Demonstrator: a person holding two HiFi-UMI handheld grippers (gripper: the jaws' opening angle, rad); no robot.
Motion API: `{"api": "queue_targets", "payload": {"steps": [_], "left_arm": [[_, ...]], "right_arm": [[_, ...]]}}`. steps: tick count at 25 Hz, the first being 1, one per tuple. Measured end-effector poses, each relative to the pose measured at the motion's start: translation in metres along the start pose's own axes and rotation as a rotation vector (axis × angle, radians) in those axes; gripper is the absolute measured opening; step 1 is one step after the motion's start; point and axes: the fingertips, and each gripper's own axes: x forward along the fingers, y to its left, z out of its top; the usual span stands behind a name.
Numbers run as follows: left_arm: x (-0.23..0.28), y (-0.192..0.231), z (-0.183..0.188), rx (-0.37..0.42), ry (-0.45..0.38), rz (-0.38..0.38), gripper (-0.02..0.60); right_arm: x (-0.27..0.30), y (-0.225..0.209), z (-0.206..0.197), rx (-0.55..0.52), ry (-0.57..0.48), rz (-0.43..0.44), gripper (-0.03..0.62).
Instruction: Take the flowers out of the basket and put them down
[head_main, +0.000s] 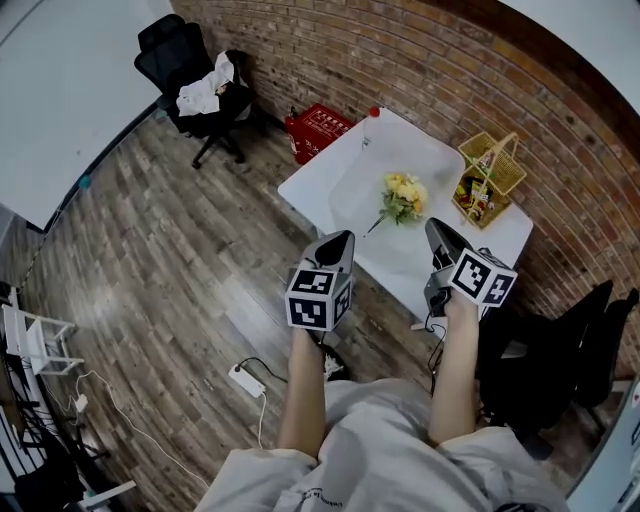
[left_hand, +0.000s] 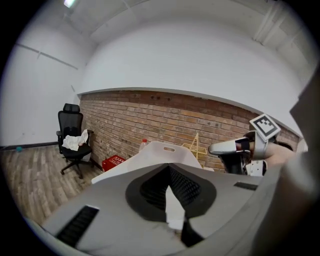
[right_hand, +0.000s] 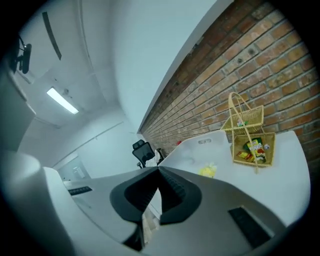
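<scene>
Closest in, the grey left gripper (head_main: 344, 237) and right gripper (head_main: 433, 225) hover with jaws together on nothing, short of the white table (head_main: 345, 185), where the yellow flower bunch (head_main: 404, 194) lies at nine o'clock from the woven yellow basket (head_main: 511, 178) (job seemingly done), so draw back level.

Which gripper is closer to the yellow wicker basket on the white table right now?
Right. The right gripper sits just on the near side and left of the yellow wicker basket. The left gripper is farther left, beyond the yellow flower bunch.
</scene>
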Motion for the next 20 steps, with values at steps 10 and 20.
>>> {"api": "queue_targets", "payload": {"steps": [10,20], "left_arm": [[-0.012,0.059,0.006,0.055,0.008,-0.036,0.025],[0.013,0.09,0.029,0.085,-0.04,0.015,0.025]], "right_arm": [[0.042,0.021,-0.008,-0.002,-0.039,-0.084,0.017],[0.071,0.004,0.003,0.009,-0.053,-0.138,0.017]]}}
